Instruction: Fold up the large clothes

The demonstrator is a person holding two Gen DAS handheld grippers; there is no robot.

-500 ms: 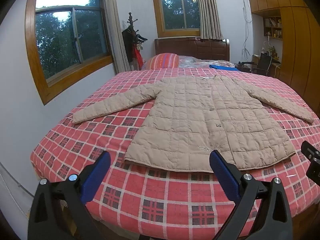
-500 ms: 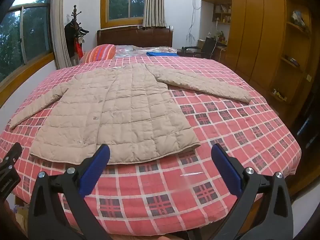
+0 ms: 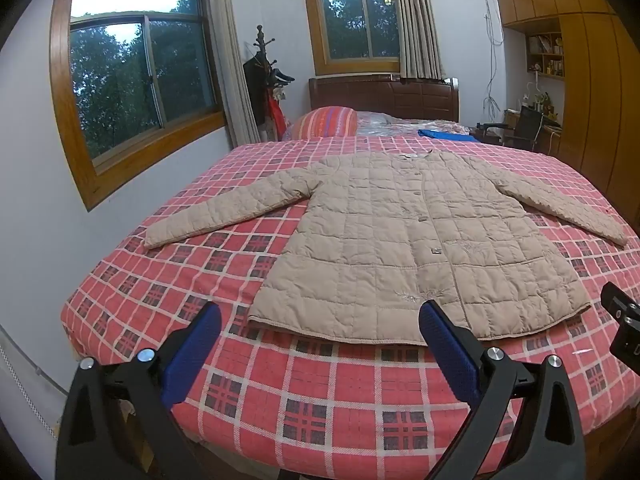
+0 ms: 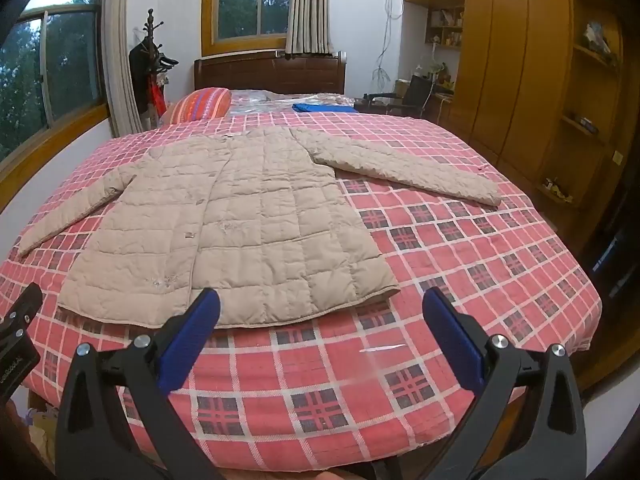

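One quilted beige jacket (image 3: 404, 240) lies spread on one bed with a red plaid sheet (image 3: 304, 400), two sleeves out, one striped pillow (image 3: 326, 122) and one blue folded cloth (image 3: 446, 135) up by the headboard (image 3: 384, 94), two windows (image 3: 136, 80) in the walls, one coat rack (image 3: 266, 80), two grippers, left (image 3: 320, 354) and right (image 4: 322, 338), both spread wide

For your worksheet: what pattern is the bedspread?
Red-and-white plaid bedspread, clearest in the right wrist view.

bare bedspread (image 3: 320, 396) before jacket (image 3: 400, 248) hem (unobstructed)
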